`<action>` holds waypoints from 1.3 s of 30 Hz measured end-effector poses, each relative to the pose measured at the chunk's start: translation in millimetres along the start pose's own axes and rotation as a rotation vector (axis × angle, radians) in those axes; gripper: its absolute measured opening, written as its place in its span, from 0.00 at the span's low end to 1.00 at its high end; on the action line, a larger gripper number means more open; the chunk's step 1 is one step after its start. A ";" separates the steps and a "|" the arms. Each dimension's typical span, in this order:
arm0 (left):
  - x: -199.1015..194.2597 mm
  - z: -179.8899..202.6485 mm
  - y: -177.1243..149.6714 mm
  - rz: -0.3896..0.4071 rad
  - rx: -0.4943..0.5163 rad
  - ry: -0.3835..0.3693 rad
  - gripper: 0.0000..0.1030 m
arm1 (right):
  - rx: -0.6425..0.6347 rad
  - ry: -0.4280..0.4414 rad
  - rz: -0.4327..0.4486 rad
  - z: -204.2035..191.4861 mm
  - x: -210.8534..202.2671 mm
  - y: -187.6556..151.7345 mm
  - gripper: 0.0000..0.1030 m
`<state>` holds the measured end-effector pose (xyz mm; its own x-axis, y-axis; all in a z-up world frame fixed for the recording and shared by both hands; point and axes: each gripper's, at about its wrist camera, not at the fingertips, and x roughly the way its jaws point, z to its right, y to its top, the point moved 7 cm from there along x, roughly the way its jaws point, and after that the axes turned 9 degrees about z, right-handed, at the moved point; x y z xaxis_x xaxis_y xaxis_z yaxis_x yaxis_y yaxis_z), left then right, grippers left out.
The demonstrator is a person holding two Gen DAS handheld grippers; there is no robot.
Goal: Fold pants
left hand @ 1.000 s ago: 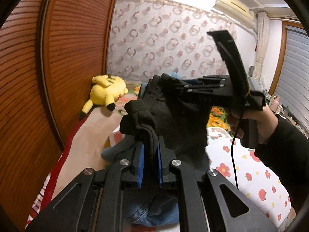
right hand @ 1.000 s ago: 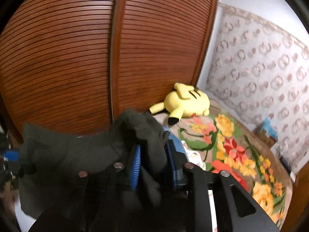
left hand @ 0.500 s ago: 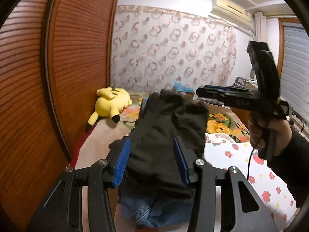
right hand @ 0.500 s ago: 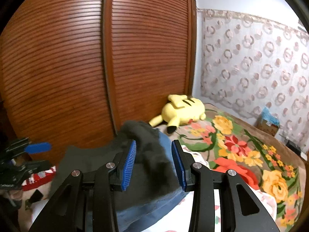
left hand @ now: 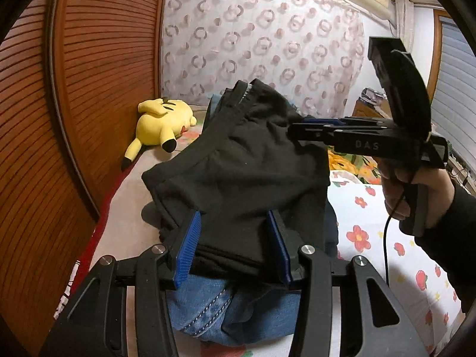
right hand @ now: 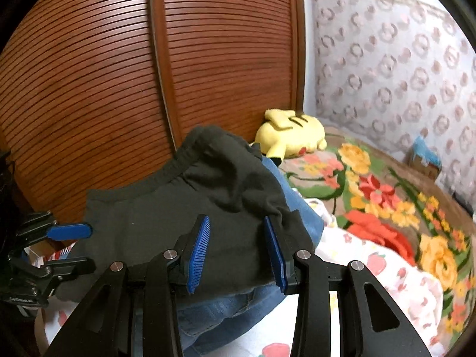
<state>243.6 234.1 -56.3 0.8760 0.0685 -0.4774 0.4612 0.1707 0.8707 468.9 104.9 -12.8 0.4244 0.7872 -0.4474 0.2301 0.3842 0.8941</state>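
The folded black pants [left hand: 238,166] lie on top of a pile of blue jeans [left hand: 214,306] on the bed. They also show in the right wrist view [right hand: 184,208]. My left gripper [left hand: 233,245] is open, its blue pads either side of the pants' near edge, holding nothing. My right gripper [right hand: 236,248] is open too, straddling the pants' other edge. The right gripper also shows in the left wrist view [left hand: 315,126], over the pants' far right corner. The left gripper also shows in the right wrist view [right hand: 70,247], at the left.
A yellow plush toy [left hand: 162,123] lies on the bed by the brown slatted wardrobe doors [right hand: 119,74]. A white flowered sheet [left hand: 386,238] and a bright floral blanket [right hand: 386,193] cover the bed. A patterned curtain [left hand: 267,44] hangs behind.
Both grippers held the black pants shut a second ago. They have opened and let go, and the pants now rest on the jeans pile.
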 end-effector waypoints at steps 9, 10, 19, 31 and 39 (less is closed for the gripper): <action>-2.9 2.9 -1.2 -0.009 0.014 0.013 0.46 | 0.002 -0.019 0.023 -15.9 -9.4 -4.2 0.38; -3.7 3.3 -1.3 -0.009 0.017 0.015 0.47 | 0.002 -0.022 0.027 -17.0 -11.1 -8.2 0.38; -13.9 11.4 -7.1 -0.008 0.021 0.005 0.77 | 0.012 -0.029 0.059 -35.9 -47.5 -18.4 0.38; -33.7 39.0 -8.2 0.000 0.075 -0.012 0.81 | 0.068 -0.070 0.098 -42.8 -103.8 -42.3 0.38; -66.2 64.7 -1.6 0.071 0.086 -0.049 0.88 | 0.095 -0.130 0.123 -56.6 -158.9 -67.2 0.38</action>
<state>194.1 165.8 -18.4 0.9119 0.0291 -0.4093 0.4059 0.0825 0.9102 336.4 -18.7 -0.8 0.5629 0.7540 -0.3386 0.2485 0.2363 0.9394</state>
